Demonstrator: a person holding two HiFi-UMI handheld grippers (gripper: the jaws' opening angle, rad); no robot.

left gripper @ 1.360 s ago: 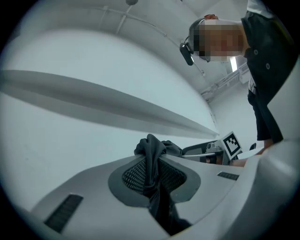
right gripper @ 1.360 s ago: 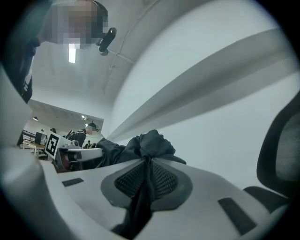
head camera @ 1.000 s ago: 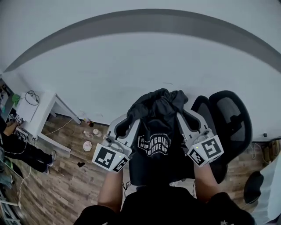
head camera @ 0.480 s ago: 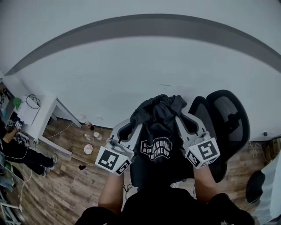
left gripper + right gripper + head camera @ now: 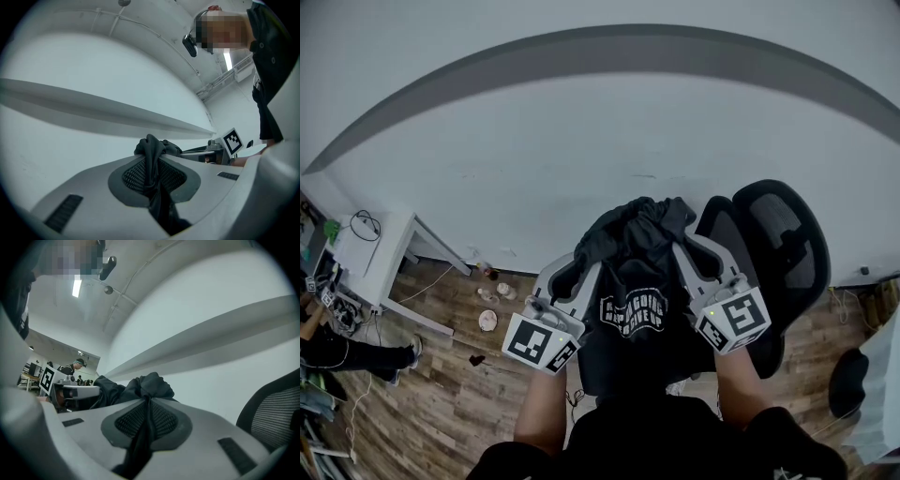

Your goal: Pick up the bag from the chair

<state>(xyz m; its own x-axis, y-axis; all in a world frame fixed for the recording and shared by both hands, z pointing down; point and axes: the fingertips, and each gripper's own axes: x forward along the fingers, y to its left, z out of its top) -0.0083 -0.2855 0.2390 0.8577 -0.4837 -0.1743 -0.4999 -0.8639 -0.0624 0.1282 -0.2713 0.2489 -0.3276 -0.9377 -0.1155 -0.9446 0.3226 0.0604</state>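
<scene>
A black cloth bag point(image 5: 630, 281) with white print hangs in the air between my two grippers, above the seat of the black office chair point(image 5: 783, 253). My left gripper point(image 5: 589, 251) is shut on the bag's upper left edge; in the left gripper view black fabric point(image 5: 152, 159) is pinched between the jaws. My right gripper point(image 5: 682, 239) is shut on the upper right edge, and the right gripper view shows cloth point(image 5: 149, 394) bunched between its pads. The bag's lower part hangs in front of the person's body.
A white wall point(image 5: 581, 141) with a grey band stands close ahead. At the left are a white table point(image 5: 384, 239), small items on the wooden floor point(image 5: 487, 305) and a person point(image 5: 342, 342). The chair's mesh back point(image 5: 276, 413) rises at the right.
Both grippers and the bag have lifted slightly and shifted a little to the right relative to the chair. The grip on the bag is unchanged.
</scene>
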